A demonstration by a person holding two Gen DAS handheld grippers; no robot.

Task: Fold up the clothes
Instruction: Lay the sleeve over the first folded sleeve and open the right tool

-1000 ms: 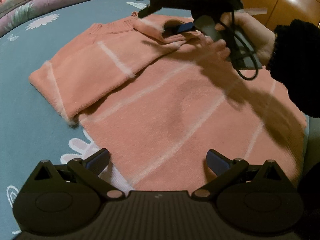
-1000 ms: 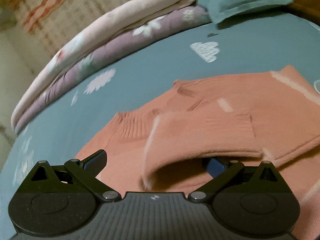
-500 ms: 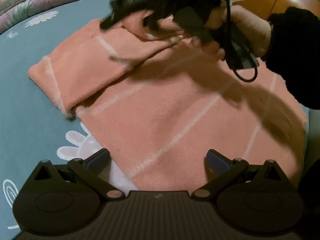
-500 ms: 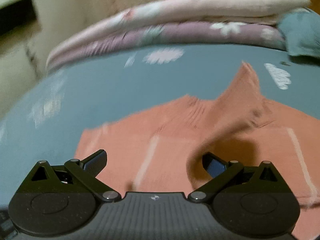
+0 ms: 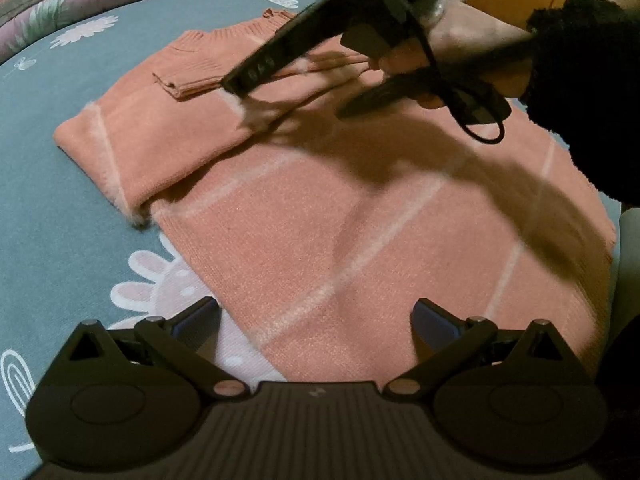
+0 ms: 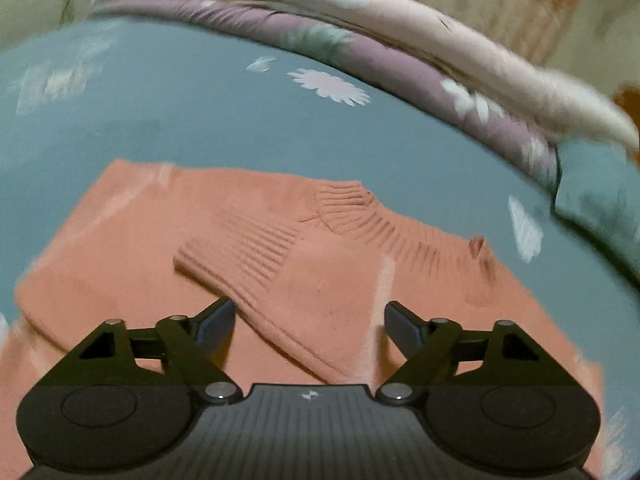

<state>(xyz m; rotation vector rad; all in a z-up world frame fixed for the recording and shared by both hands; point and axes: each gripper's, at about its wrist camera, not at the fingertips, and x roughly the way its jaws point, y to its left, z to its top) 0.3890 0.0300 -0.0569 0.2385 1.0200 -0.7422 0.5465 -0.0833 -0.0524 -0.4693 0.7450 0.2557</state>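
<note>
Moved: right gripper [image 6: 310, 320] has swung across, jaws closing some, sleeve [image 6: 280, 280] lying loose between them.
Hidden: sweater [image 5: 360, 220] collar partly behind it.
Left gripper [image 5: 316, 320]: released, angled down.

A bed [image 5: 52, 184] with a teal sheet printed in white flowers carries 1 salmon sweater [image 5: 320, 232], lying flat with 1 sleeve folded across it. Folded floral quilts [image 6: 360, 32], apparently 2, lie along its far edge.

The sweater [image 5: 360, 216] lies flat on the bedsheet [image 5: 60, 200], ahead of the left gripper [image 5: 316, 320]. Its folded sleeve [image 6: 304, 292] lies across the chest, between the right gripper's [image 6: 310, 324] fingers. Quilts [image 6: 360, 40] lie stacked beyond.
</note>
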